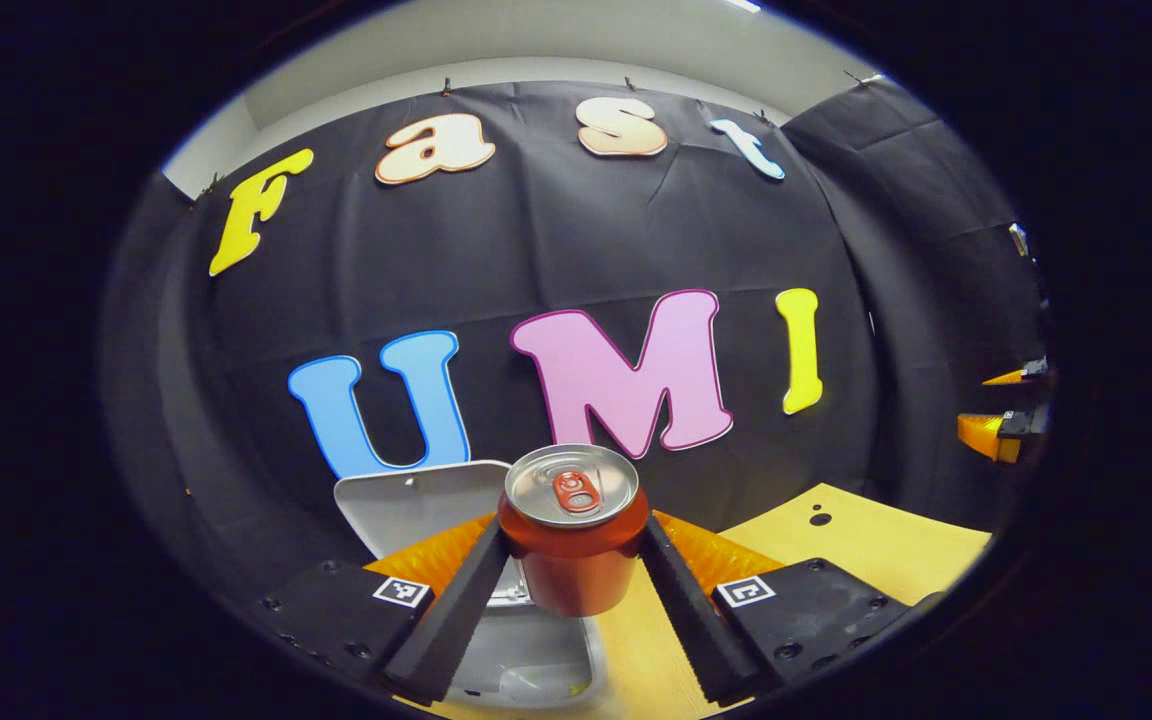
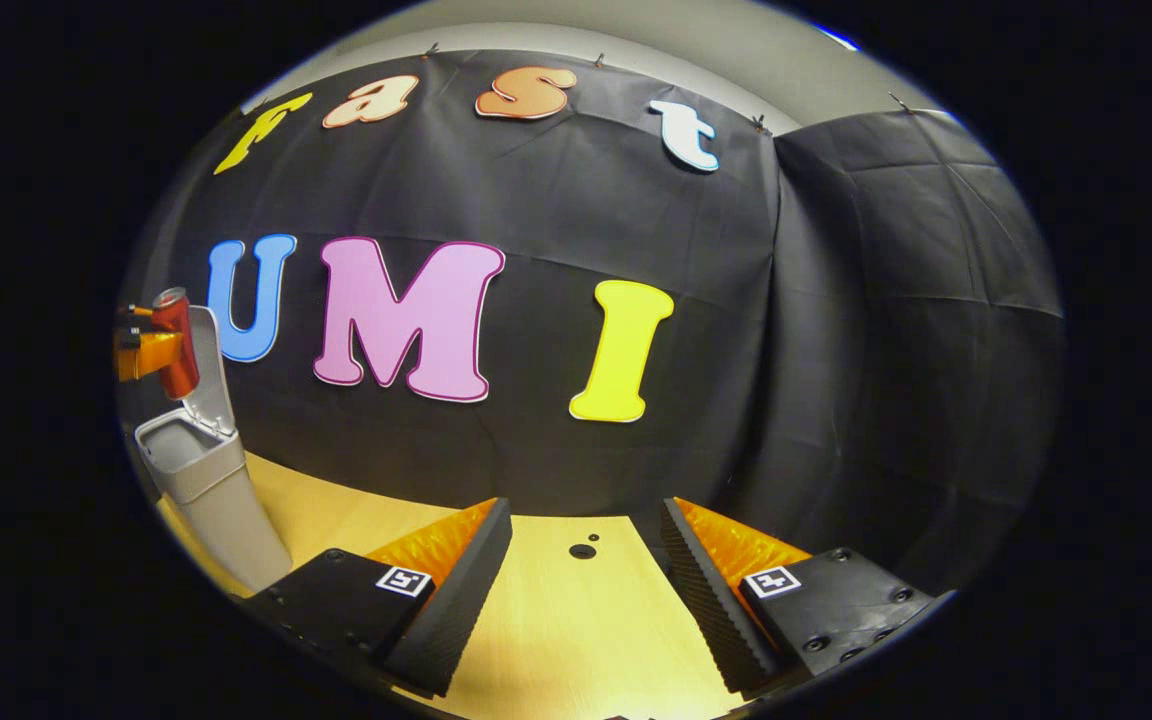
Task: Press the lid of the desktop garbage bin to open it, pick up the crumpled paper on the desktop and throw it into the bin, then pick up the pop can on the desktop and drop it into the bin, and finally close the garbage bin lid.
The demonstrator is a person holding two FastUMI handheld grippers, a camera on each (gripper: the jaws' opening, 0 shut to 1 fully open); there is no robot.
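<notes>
A red pop can [image 1: 574, 545] with a silver top stands upright between my left gripper's fingers, and the left gripper [image 1: 576, 560] is shut on it, holding it in the air above the open grey bin [image 1: 526, 660]. The bin's lid [image 1: 416, 500] is tipped up behind the can. From the right gripper view, the can [image 2: 174, 342] hangs over the bin [image 2: 201, 470] at the far left, held by the left gripper [image 2: 141, 350]. My right gripper [image 2: 586, 570] is open over the wooden desktop [image 2: 576, 640] with nothing between its fingers.
The desktop [image 1: 866, 545] runs to the right of the bin and has a small dark hole [image 2: 582, 551] ahead of the right gripper. Black cloth walls close the booth behind and to the right. The right gripper [image 1: 1001, 430] shows at the far right edge of the left gripper view.
</notes>
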